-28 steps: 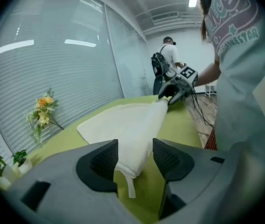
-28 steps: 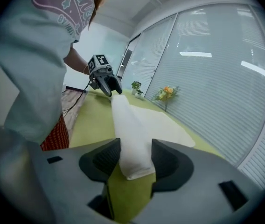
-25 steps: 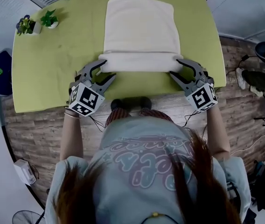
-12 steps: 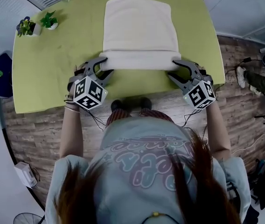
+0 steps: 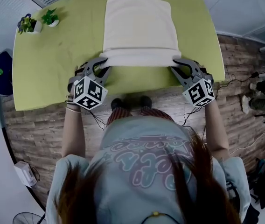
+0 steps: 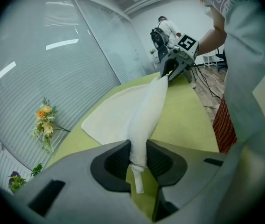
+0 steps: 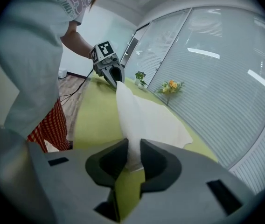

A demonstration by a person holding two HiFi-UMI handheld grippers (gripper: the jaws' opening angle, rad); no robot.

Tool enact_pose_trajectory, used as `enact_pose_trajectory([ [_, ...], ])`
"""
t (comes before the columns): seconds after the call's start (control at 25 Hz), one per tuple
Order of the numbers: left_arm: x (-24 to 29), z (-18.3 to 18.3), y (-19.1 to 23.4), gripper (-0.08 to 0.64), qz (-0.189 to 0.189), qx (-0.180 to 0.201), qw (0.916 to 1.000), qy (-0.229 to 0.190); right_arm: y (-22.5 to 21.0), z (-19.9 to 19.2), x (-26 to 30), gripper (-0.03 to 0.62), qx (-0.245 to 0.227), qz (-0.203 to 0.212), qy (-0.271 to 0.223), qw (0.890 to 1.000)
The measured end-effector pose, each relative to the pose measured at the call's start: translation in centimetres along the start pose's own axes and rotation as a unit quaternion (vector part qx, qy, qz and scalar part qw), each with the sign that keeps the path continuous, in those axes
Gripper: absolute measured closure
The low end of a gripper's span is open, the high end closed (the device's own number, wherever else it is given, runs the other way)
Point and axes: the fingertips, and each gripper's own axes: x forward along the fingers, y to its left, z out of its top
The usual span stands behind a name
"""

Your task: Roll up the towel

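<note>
Fluffy cloth towel [image 5: 139, 27], matt green table [image 5: 53, 73]

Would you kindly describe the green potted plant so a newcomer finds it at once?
On the green table with the cream towel, look to the far left corner, where two small pots stand together. The green potted plant is the one nearer the towel, all leaves; its neighbour carries purple flowers.
</note>
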Motion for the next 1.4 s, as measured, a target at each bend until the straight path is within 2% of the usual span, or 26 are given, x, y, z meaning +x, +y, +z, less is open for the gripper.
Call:
enact_pose_trajectory([
  [0.2, -1.7, -0.1, -2.3, 0.474, -0.013, -0.014, 0.9998, -0.005, 2.3, 0.2, -1.8, 0.515, -0.003, 0.005, 0.0, 1.0],
  [0.48, -4.0, -0.6, -5.2, 0.474, -0.042, -0.043, 0.9982, -0.001, 4.9, 0.7, -3.7, 0.51, 0.03, 0.04, -0.008, 0.999],
  [0.64, -4.0, -0.4, -5.0, 0.474, -0.052, -0.047, 0.9975, 0.008, 4.5, 0.8, -3.7, 0.508, 0.06, 0.05, -0.004, 0.997],
  [0.92, -3.5, -0.3, -3.9, 0.474, -0.101, -0.056, 0.993, 0.026, 3.7, 1.0, -3.3, 0.503, 0.129, 0.1, -0.006, 0.987],
  [1.4, -2.3, 0.1, -1.8, 0.472, -0.167, -0.099, 0.98, 0.045, 0.5, 1.0, -1.8, 0.481, 0.172, 0.124, -0.017, 0.977],
])
